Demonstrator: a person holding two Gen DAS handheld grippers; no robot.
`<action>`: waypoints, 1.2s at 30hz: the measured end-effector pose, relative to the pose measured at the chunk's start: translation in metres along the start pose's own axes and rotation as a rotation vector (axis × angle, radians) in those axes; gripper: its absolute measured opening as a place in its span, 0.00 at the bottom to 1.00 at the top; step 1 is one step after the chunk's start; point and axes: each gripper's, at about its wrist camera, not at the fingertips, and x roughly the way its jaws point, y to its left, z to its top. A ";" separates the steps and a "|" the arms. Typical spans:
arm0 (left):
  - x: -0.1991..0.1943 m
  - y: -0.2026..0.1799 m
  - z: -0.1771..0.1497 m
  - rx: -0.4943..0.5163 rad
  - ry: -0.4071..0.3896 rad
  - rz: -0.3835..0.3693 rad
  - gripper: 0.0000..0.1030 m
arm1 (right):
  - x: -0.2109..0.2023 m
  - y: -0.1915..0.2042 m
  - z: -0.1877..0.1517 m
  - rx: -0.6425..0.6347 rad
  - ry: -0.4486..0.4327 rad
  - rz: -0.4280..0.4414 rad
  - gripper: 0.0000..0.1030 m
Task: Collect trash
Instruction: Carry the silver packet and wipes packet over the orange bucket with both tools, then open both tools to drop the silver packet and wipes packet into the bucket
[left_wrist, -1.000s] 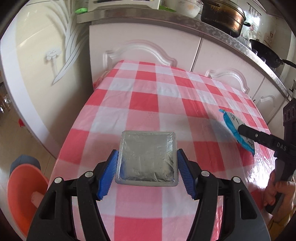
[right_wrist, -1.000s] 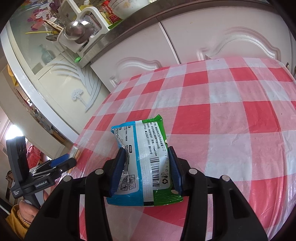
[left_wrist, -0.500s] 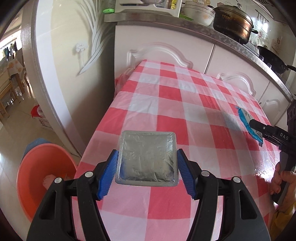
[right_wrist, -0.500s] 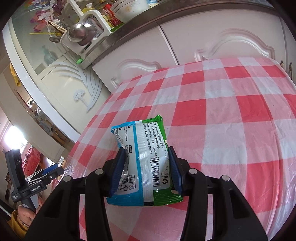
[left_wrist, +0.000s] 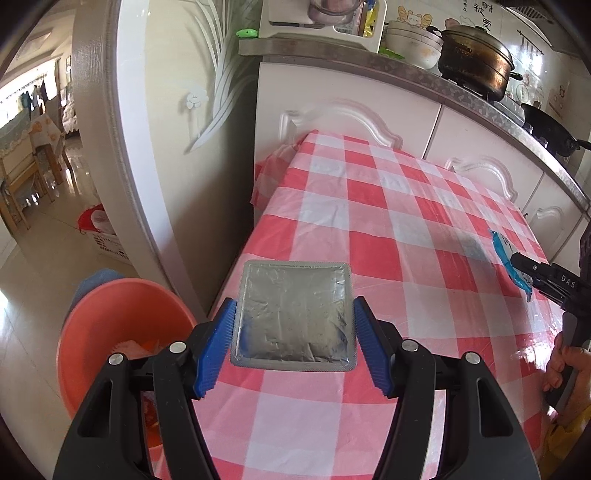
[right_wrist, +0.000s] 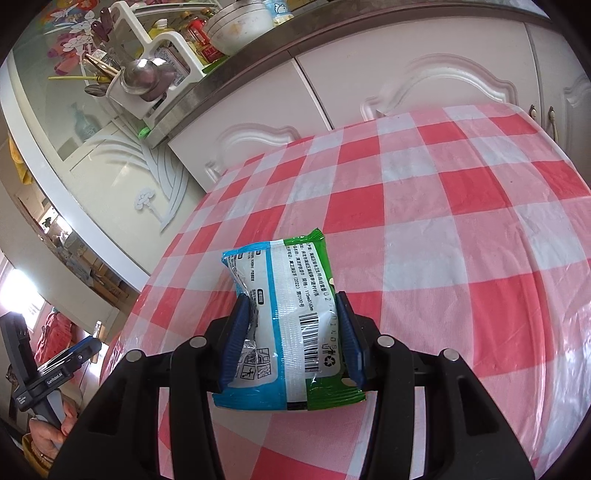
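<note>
Right tool (right_wrist: 291, 341) clamping blue-green wipes packet (right_wrist: 286, 325) above red-checked tablecloth (right_wrist: 443, 221), left tool (right_wrist: 70, 360) at far left

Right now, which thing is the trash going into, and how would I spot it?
Probably the orange basin. Find the red-and-white checked table; the basin sits on the floor beside its near left corner. It is round, and the only orange thing down there.

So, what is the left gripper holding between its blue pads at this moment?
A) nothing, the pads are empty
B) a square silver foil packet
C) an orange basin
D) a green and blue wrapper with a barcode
B: in the left wrist view the left gripper has its blue pads pressed on both sides of the square silver foil packet, above the checked tablecloth.
</note>
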 end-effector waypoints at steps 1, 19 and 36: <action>-0.002 0.002 -0.001 0.003 -0.004 0.002 0.62 | -0.001 0.001 -0.002 0.002 0.001 -0.001 0.47; -0.028 0.046 -0.016 0.001 -0.050 0.060 0.62 | 0.003 0.043 -0.035 0.015 0.054 0.052 0.47; -0.033 0.124 -0.039 -0.103 -0.039 0.129 0.63 | 0.048 0.177 -0.055 -0.089 0.220 0.295 0.47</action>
